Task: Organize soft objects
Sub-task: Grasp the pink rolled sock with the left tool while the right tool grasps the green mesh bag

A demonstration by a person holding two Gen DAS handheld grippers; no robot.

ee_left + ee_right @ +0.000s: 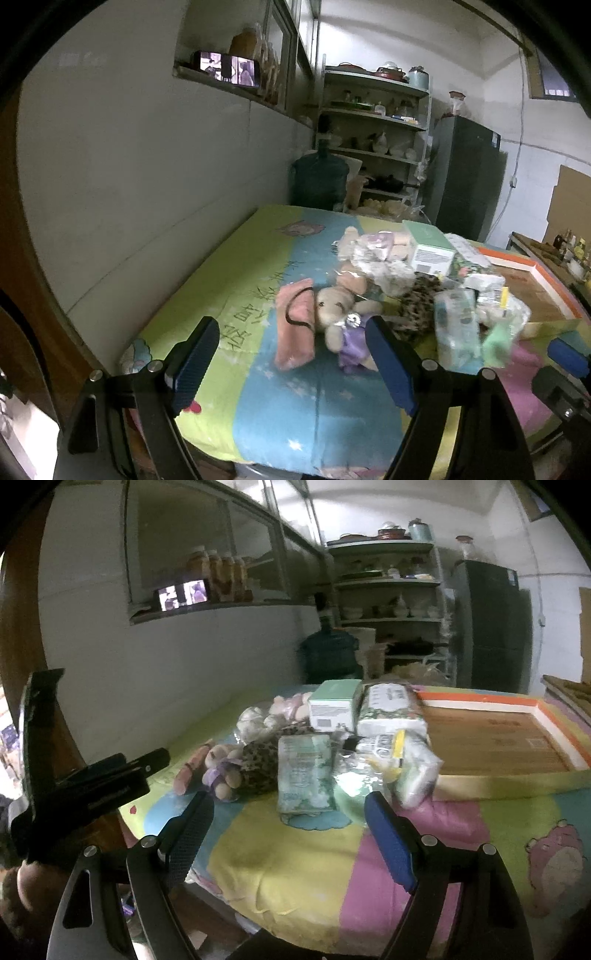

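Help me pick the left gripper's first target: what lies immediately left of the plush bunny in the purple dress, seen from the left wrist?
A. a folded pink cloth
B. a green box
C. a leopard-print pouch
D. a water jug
A: the folded pink cloth lies against the plush bunny on its left side, on the bedsheet.

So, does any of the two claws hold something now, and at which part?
No, nothing is held. The left claw is open above the bedsheet, short of the plush toy. The right claw is open too, short of the wipes pack.
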